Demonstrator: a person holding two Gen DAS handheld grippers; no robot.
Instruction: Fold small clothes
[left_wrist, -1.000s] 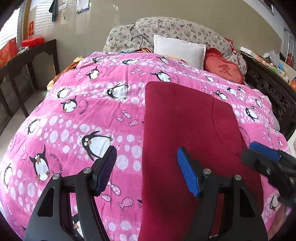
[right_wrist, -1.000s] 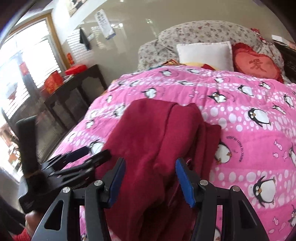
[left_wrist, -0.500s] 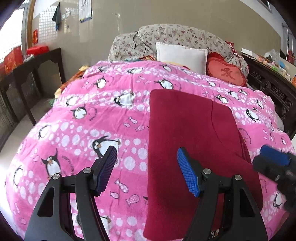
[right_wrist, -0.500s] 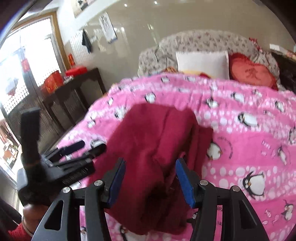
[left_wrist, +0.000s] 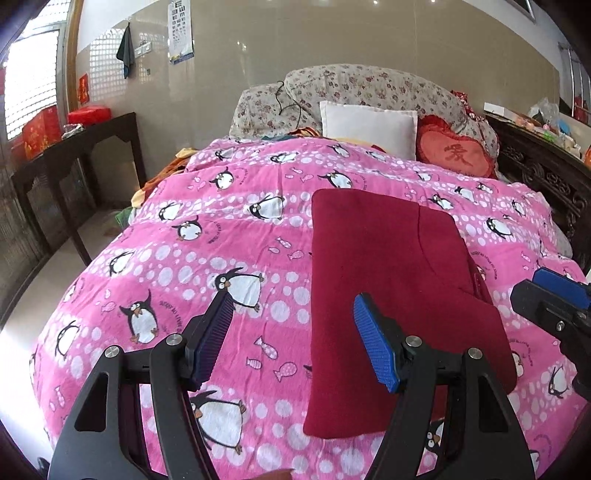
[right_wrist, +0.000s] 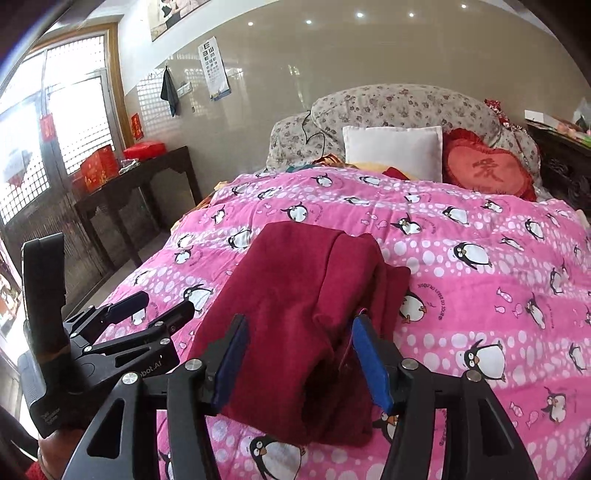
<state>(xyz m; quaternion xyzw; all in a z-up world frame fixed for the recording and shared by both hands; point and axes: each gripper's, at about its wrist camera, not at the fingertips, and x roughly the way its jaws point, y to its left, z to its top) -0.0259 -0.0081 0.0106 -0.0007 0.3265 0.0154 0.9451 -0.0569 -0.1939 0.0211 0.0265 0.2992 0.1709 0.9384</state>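
A dark red garment (left_wrist: 391, 280) lies folded lengthwise into a long strip on a pink penguin-print quilt (left_wrist: 221, 229). It also shows in the right wrist view (right_wrist: 306, 314). My left gripper (left_wrist: 295, 343) is open and empty, held above the quilt near the garment's left edge and near end. My right gripper (right_wrist: 299, 362) is open and empty, held over the garment's near end; the cloth shows between its jaws but is not pinched. The right gripper appears at the right edge of the left wrist view (left_wrist: 554, 306). The left gripper appears at the left of the right wrist view (right_wrist: 122, 332).
A white pillow (left_wrist: 367, 125), a red heart cushion (left_wrist: 456, 155) and floral bedding (left_wrist: 369, 88) lie at the head of the bed. A dark wooden side table (left_wrist: 74, 147) stands left of the bed. A dark carved bed frame (left_wrist: 546, 177) runs along the right.
Both grippers have pulled back and risen from the garment, still open. The garment lies as before on the quilt.
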